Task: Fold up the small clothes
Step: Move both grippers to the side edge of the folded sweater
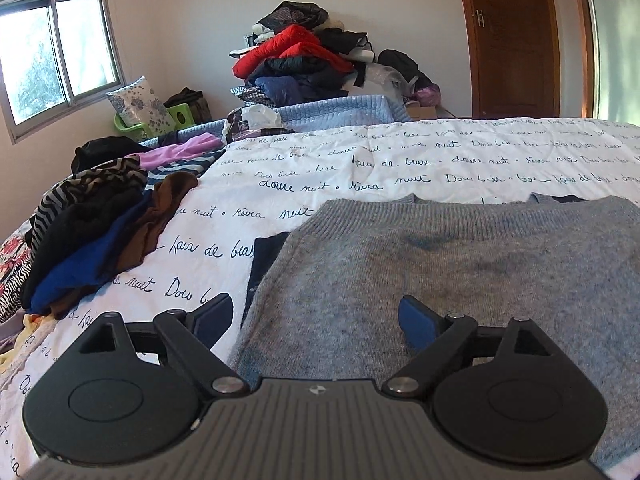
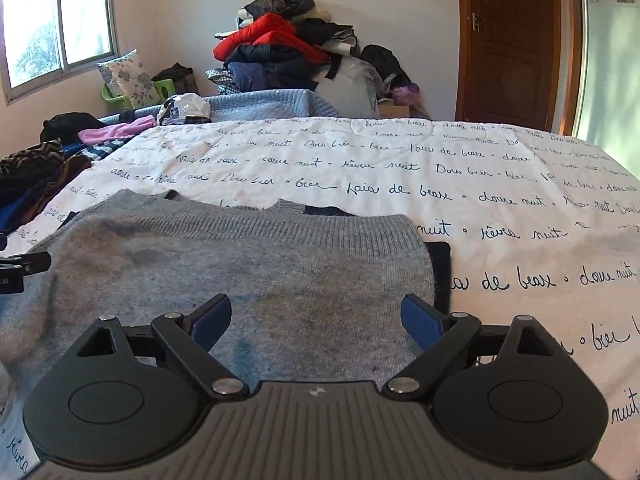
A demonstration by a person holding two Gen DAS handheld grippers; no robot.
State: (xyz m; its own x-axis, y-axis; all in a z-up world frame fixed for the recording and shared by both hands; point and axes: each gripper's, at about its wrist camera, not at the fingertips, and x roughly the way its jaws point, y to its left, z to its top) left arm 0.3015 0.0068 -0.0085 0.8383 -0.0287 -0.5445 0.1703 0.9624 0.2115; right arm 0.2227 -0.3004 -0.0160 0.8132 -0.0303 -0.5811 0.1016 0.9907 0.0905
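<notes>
We see one grey knitted sweater (image 1: 460, 280) lying flat on the white bedspread (image 1: 400, 160) with dark handwriting printed on it. It lies in the near part of the bed, directly in front of both tools. Its long axis runs from the left side of the bed to the right, and its ribbed band (image 2: 280, 232) is the far edge, pointing to the wall. Under the sweater we notice a dark navy layer (image 1: 266, 260) that shows on both sides, but we cannot tell if it is a sleeve or another garment.

We hold two grippers. The left gripper (image 1: 316, 320) stands with its two fingers wide apart over the left edge of the sweater, and nothing is between the blue pads. The right gripper (image 2: 316, 318) is also spread wide over the right part, holding nothing. In the right wrist view, a small black part of the left tool is cut off at the left border.

At the left side of the bed lies one heap of clothes (image 1: 100, 232), striped, blue and brown; we cannot count its pieces. A second, bigger pile (image 2: 288, 52) with a red jacket stands behind the bed. There is one window (image 1: 52, 56) and one brown door (image 2: 516, 40).
</notes>
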